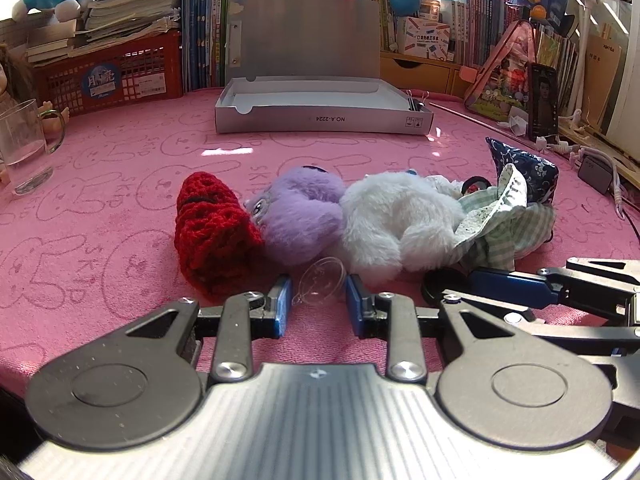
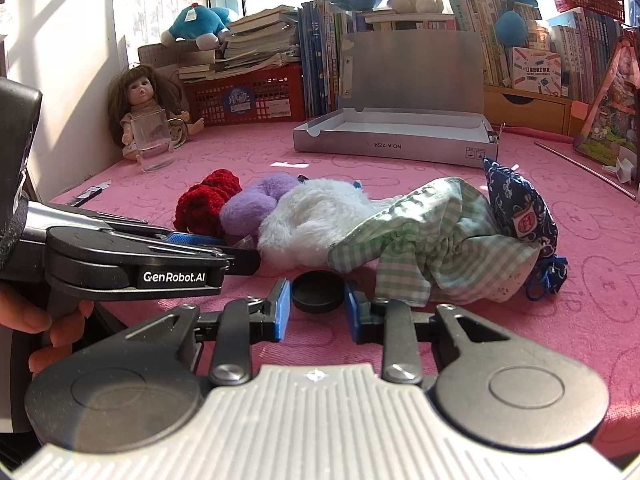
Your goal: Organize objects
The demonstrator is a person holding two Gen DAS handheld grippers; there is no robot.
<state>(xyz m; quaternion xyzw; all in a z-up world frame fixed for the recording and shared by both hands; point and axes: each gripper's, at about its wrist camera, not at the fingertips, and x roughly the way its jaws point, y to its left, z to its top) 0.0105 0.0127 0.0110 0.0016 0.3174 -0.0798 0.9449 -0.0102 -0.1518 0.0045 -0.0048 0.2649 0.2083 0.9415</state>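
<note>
A row of soft things lies on the pink cloth: a red knitted piece point(image 1: 212, 232), a purple plush point(image 1: 300, 220), a white plush point(image 1: 400, 220), a green checked cloth point(image 1: 504, 224) and a navy floral pouch point(image 1: 524, 176). In front of the purple plush, my left gripper point(image 1: 319, 306) is shut on a clear plastic cup-shaped piece point(image 1: 320, 284), its blue pads pressing both sides. My right gripper point(image 2: 318, 312) is shut on a flat black round cap point(image 2: 318, 292) just before the checked cloth point(image 2: 432, 240). The two grippers sit side by side, the left gripper point(image 2: 244, 252) reaching in beside the right one.
An open silver box point(image 1: 320, 120) with its lid up stands at the back. A glass mug point(image 1: 24, 148) is at the left, with a doll point(image 2: 140, 108) behind it. A red basket point(image 1: 112, 76), books, a phone point(image 1: 542, 100) and cables line the back and right edges.
</note>
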